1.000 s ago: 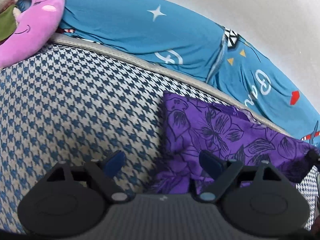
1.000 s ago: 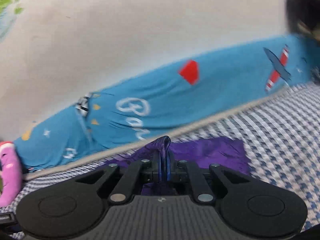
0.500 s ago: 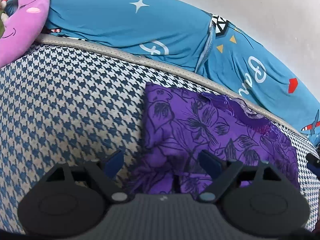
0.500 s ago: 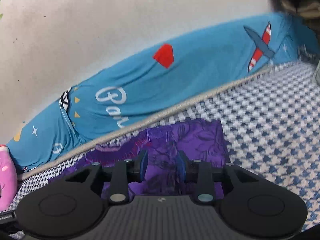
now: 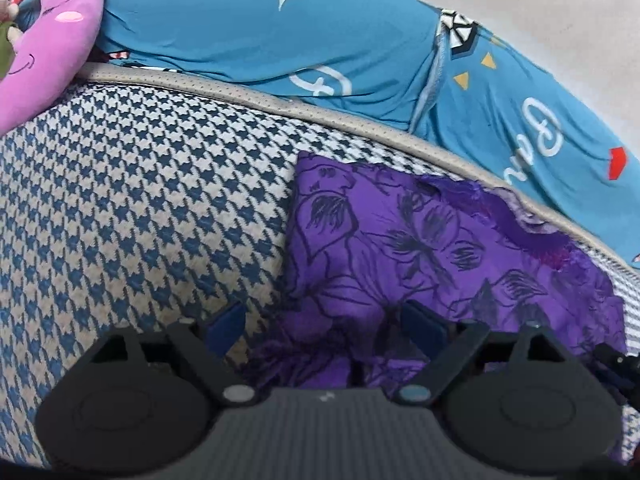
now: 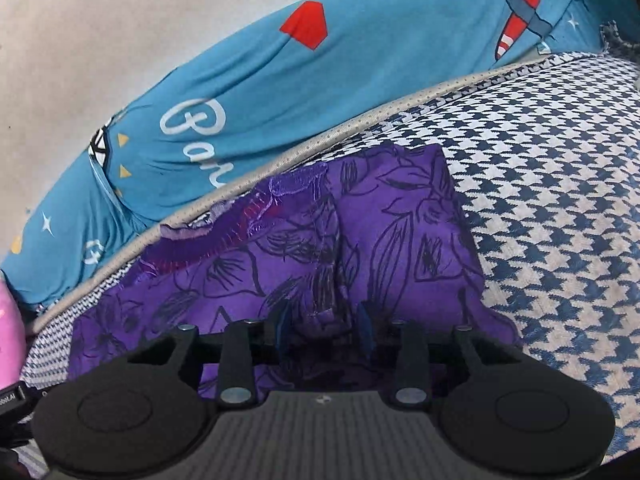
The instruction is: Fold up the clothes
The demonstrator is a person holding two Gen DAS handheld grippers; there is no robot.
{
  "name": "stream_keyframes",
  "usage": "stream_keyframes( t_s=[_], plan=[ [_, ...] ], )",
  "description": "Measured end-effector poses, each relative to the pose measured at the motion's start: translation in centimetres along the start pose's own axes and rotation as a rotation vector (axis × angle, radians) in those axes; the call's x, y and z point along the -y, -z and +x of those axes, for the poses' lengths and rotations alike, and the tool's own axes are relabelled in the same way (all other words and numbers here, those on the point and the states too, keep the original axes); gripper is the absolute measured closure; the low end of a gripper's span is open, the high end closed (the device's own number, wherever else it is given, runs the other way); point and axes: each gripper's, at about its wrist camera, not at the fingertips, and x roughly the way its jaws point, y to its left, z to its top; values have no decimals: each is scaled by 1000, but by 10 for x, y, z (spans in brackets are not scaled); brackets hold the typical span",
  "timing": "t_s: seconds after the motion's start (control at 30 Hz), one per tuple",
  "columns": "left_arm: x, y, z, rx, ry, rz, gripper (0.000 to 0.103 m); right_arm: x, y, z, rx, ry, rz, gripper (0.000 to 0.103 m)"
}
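Observation:
A purple flowered garment [image 5: 420,248] lies folded flat on the houndstooth cushion [image 5: 140,200], close to its beige piped back edge. In the right wrist view the same purple garment [image 6: 360,240] fills the middle. My left gripper [image 5: 324,326] stands wide open over the cloth's near left edge, with nothing between its blue fingers. My right gripper [image 6: 325,330] is open by a narrower gap. It hovers over a raised crease of the cloth and grips nothing.
A blue printed cover [image 5: 320,32] runs along the back behind the cushion, also as the blue cover [image 6: 280,92] in the right wrist view. A pink plush toy [image 5: 44,52] leans at the far left. Bare houndstooth cushion [image 6: 560,200] spreads to the right of the garment.
My right gripper opened and let go of the purple cloth, which dropped flat onto the cushion. Both grippers now sit lower and closer over the garment.

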Motion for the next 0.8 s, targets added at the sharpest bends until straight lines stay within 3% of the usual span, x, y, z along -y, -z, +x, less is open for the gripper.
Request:
stream_keyframes(
  t_s=[0.07, 0.2, 0.57, 0.73, 0.8],
  plan=[
    [1, 0, 4, -5, -34, 10, 15, -3, 2, 3, 4, 22, -26, 81],
    [3, 3, 12, -19, -95, 37, 14, -9, 5, 2, 4, 57, -96, 90],
    [-7, 12, 29, -60, -168, 40, 4, 2, 6, -5, -56, 56, -94, 91],
    [-13, 9, 18, -58, -125, -4, 5, 10, -5, -31, -6, -16, -77, 79],
    [-14, 6, 8, -43, -105, -19, 5, 15, -10, -43, 31, -20, -89, 62]
  ],
)
